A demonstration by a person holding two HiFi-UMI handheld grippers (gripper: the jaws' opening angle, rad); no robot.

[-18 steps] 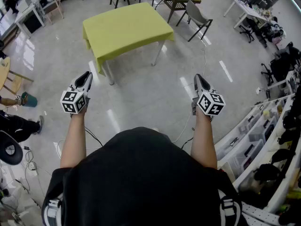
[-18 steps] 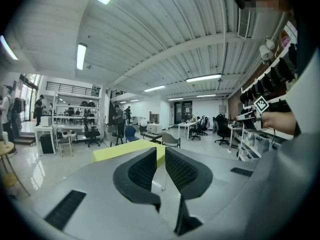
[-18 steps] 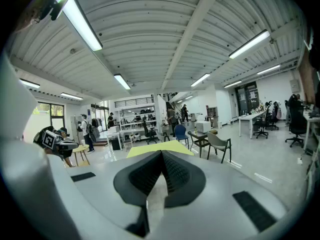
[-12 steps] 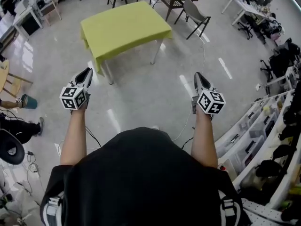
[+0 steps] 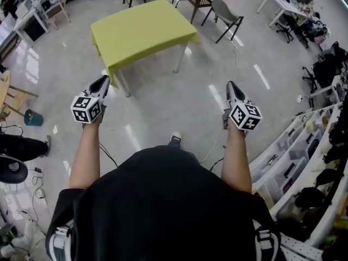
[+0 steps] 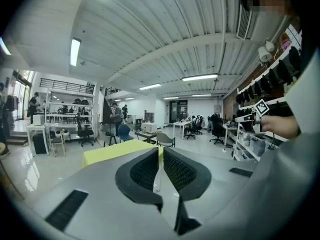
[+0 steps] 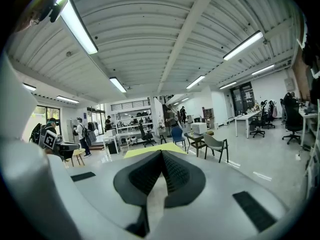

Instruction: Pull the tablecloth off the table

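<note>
The yellow tablecloth [image 5: 142, 30] lay draped over the table [image 5: 180, 58], well ahead across the floor. The left tool [image 5: 103, 81] and right tool [image 5: 231, 86] were clenched on nothing. A good approach would have ended at the near hanging edge, with the jaws opened first.

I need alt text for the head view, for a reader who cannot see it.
Seen from above, a person holds out the left gripper and the right gripper, both empty, toward a table under a yellow-green tablecloth, some way ahead. Chairs stand behind it; storage shelves line the right.
</note>
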